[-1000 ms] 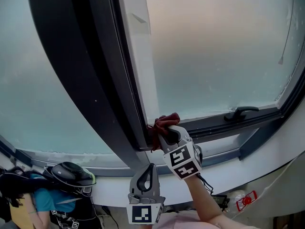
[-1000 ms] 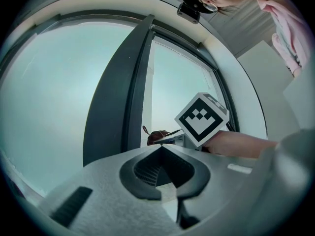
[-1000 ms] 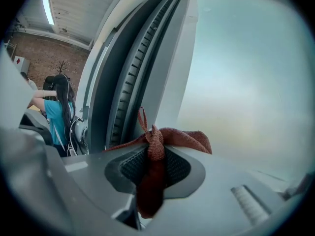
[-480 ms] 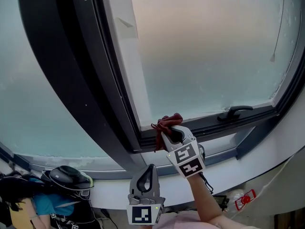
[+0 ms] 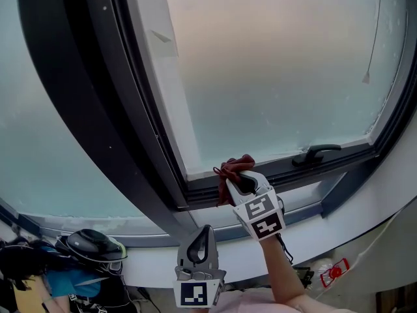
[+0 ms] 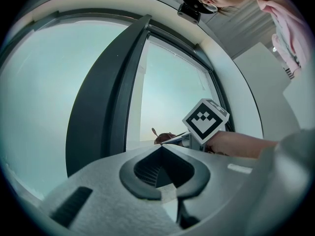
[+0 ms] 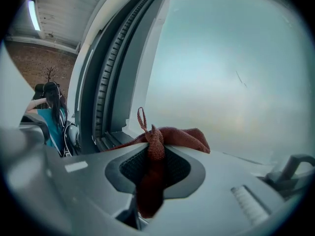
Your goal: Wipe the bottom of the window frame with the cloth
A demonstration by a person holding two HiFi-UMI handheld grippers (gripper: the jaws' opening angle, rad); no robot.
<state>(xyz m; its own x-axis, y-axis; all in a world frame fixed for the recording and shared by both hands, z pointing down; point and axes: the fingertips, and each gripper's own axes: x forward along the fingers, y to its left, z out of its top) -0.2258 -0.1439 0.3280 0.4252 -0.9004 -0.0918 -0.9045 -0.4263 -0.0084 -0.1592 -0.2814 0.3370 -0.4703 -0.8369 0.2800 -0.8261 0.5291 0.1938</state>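
Right claw: jaws are closed on the cloth. In the right gripper view the dark red cloth is pinched between the two jaws of the right claw. One bunch stands above the tips, with a thin loop sticking up, and a tail hangs down through the gap toward the camera.

Location of the cloth: at the bottom of the window frame, close to the lower left corner of the sash. From the head view it appears to rest against the dark bottom rail, just under the lower edge of the frosted pane. I cannot confirm actual contact from any view.

Left claw: jaws are together and grip nothing. The left gripper view shows the left claw with its tips meeting and no object between them. It is held low, below the white sill and well apart from the cloth. The same view shows the marker cube of my right claw and the cloth beyond it.

Other observations: a dark window handle lies on the bottom rail to the right of the cloth, apart from it. A person in a teal top is at the left edge of the right gripper view.
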